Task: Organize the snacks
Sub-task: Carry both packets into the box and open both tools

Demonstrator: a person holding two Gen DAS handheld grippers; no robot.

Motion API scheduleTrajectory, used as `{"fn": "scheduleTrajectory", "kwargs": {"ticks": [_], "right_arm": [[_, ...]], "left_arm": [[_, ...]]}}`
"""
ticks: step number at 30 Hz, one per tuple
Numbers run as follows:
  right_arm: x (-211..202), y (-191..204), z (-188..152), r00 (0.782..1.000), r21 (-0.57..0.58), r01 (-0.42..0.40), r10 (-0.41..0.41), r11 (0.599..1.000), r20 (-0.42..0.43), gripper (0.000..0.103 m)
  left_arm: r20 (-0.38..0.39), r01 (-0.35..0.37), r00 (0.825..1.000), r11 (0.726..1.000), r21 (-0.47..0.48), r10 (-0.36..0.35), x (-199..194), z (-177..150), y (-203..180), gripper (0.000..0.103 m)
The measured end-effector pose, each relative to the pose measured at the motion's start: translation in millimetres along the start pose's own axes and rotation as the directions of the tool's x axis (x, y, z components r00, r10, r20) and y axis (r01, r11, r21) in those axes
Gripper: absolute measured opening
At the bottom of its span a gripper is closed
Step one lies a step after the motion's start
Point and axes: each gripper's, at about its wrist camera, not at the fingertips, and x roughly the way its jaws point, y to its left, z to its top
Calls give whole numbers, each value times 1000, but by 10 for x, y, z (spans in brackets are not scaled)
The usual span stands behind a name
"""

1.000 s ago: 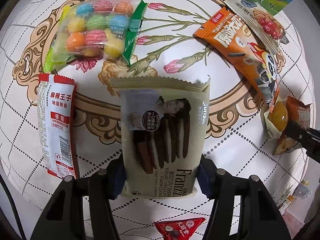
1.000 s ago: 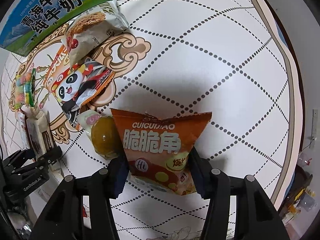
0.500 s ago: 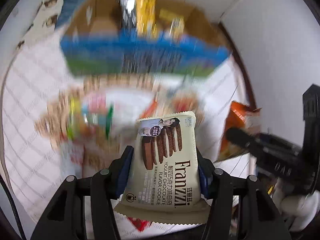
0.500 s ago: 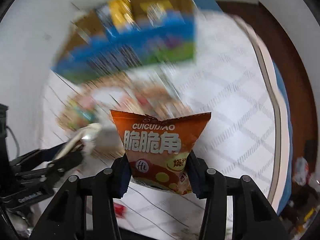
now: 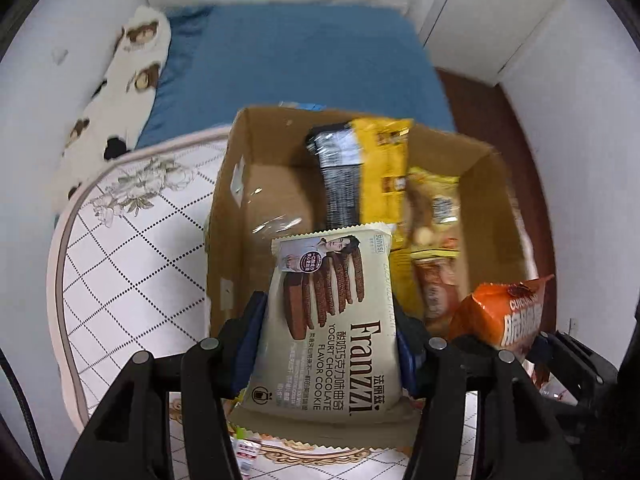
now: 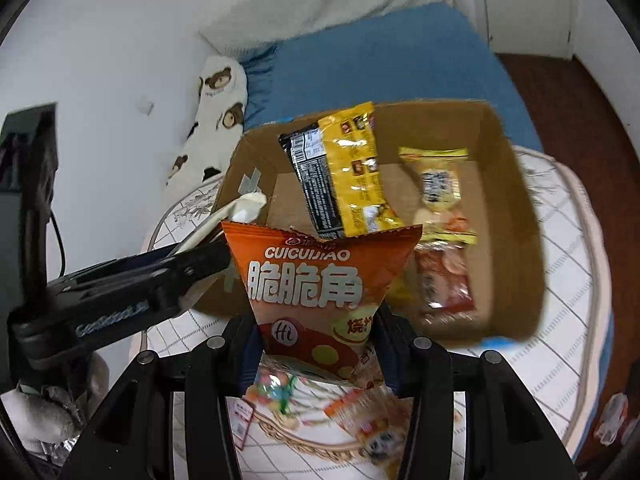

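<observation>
My left gripper is shut on a beige Franzzi cookie pack and holds it in the air at the near edge of an open cardboard box. My right gripper is shut on an orange Cuicuijiao chip bag, also raised in front of the box. The orange bag also shows at the right of the left wrist view. The left gripper shows at the left of the right wrist view. The box holds a yellow-black pack and several small yellow and orange packs.
The box stands on a white table with a dotted diamond pattern. Loose snacks lie on the table below the grippers. Behind the table is a blue bed with a bear-print pillow. White walls stand left and right.
Both grippers have lifted their packs off the table and swung up and forward to the cardboard box. The table snacks have dropped out of view below.
</observation>
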Motion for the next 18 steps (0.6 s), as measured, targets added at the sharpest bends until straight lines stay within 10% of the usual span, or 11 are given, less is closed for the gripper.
{"fn": "scheduleTrajectory", "kwargs": {"ticks": [11, 15, 18], "right_arm": [[841, 18, 187, 983, -3, -7, 6, 1000, -181, 52], [1024, -13, 183, 968, 6, 7, -5, 1000, -252, 85], [1077, -26, 170, 964, -14, 41, -43, 999, -263, 85]], "left_arm": [[-205, -36, 979, 997, -72, 21, 813, 212, 208, 55], [-241, -45, 970, 994, -103, 19, 971, 154, 286, 61], [-220, -73, 974, 994, -79, 55, 953, 107, 264, 63]]}}
